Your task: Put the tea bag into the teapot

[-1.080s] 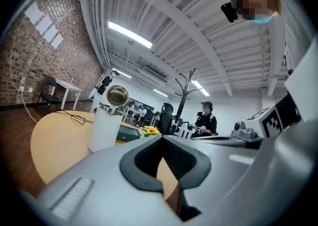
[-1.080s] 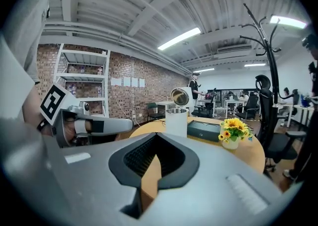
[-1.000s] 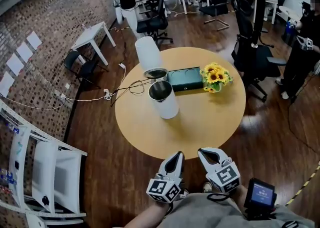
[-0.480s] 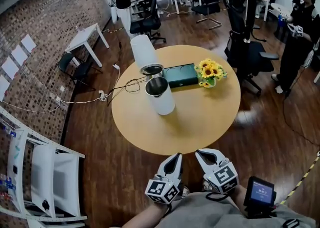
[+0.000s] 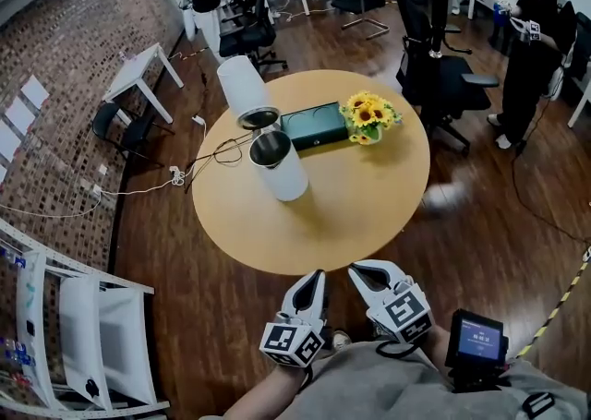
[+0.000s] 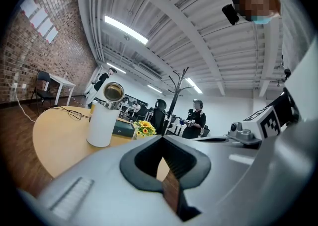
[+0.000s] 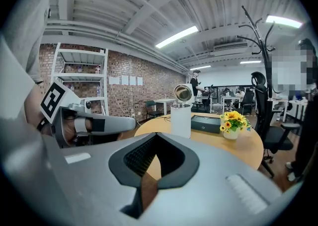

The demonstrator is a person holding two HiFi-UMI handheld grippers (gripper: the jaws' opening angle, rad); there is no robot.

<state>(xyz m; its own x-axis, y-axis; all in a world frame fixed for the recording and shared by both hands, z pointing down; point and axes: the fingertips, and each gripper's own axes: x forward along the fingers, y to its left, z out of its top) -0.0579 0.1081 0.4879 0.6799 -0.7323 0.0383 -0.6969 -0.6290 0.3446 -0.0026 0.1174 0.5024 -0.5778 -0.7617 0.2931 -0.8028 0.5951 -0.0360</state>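
The white teapot (image 5: 279, 169) stands with its lid flipped open on the round wooden table (image 5: 351, 215); it shows too in the left gripper view (image 6: 101, 123) and the right gripper view (image 7: 181, 119). Behind it lies a dark green box (image 5: 315, 125). No tea bag shows in any view. My left gripper (image 5: 315, 282) and right gripper (image 5: 356, 270) hang side by side just off the table's near edge, both pointed at the table. In the left gripper view (image 6: 161, 138) and the right gripper view (image 7: 156, 135) the jaws meet with nothing between them.
A vase of sunflowers (image 5: 369, 116) stands right of the box, and a black cable (image 5: 217, 149) trails off the table's left side. A white cylinder (image 5: 240, 84) is at the far edge. Office chairs (image 5: 441, 86), a standing person (image 5: 536, 40) and a white shelf (image 5: 83, 335) surround the table.
Both grippers have drawn a little closer to the table's near edge, and the table sits further left in the head view. Both stay shut.
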